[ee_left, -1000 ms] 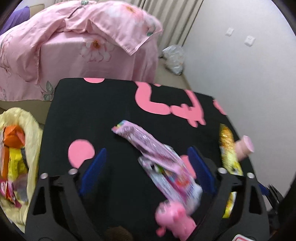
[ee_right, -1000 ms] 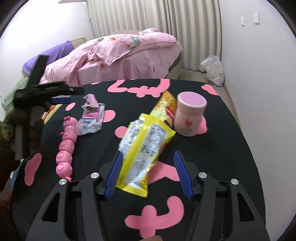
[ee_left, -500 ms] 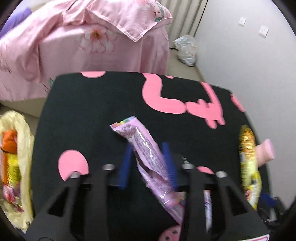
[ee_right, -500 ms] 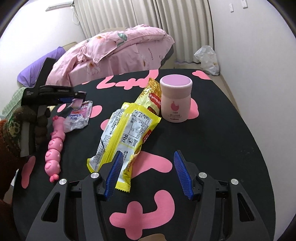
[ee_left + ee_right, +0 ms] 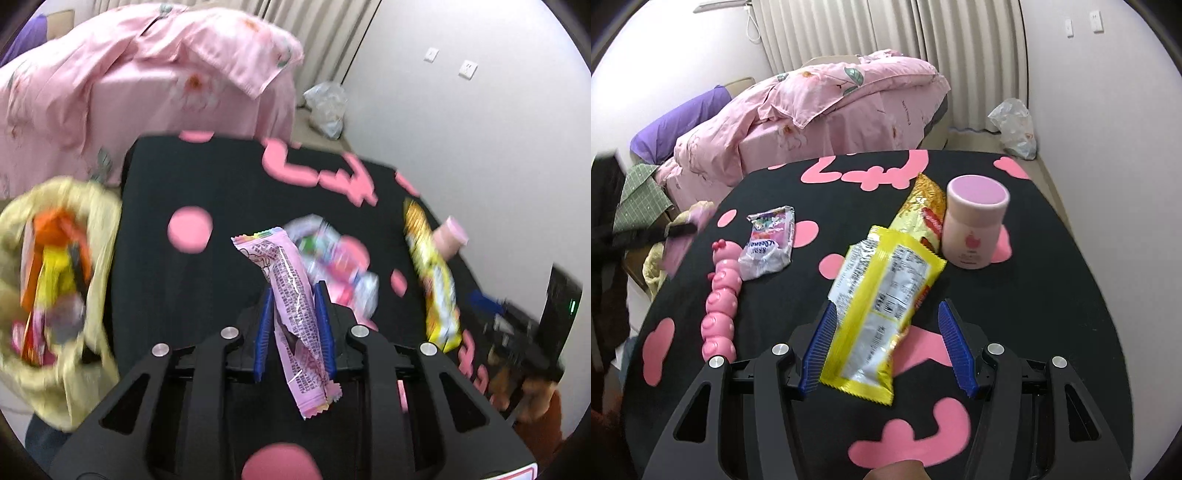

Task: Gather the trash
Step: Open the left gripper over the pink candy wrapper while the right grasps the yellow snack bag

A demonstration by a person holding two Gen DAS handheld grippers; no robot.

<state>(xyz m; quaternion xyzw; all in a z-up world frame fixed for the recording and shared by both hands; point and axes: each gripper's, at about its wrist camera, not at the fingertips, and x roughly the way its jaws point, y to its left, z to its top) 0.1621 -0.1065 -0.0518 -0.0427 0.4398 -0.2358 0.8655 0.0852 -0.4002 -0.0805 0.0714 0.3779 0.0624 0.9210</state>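
My left gripper (image 5: pixel 293 290) is shut on a long pink wrapper (image 5: pixel 280 266) and holds it lifted above the black table (image 5: pixel 166 295). To its left an open yellow bag (image 5: pixel 99 229) holds several wrappers. In the right wrist view my right gripper (image 5: pixel 888 306) is open, its blue pads on either side of the near end of a yellow snack wrapper (image 5: pixel 886 280) lying flat. Its left pad is close to the wrapper's edge. A gold wrapper (image 5: pixel 919 206) lies behind it. A crumpled purple-and-white wrapper (image 5: pixel 768 240) lies further left. The left gripper (image 5: pixel 683 230) shows blurred at the table's left edge.
A pink jar (image 5: pixel 975 221) stands upright beside the gold wrapper. A pink caterpillar toy (image 5: pixel 722 295) lies near the left edge. Behind the table are a bed with pink bedding (image 5: pixel 831 103) and a plastic bag (image 5: pixel 1015 125) on the floor by the wall.
My left gripper closed on the pink wrapper, lifted it off the table and swung left towards the yellow bag. My right gripper stayed open and slid back over the yellow wrapper's near end.
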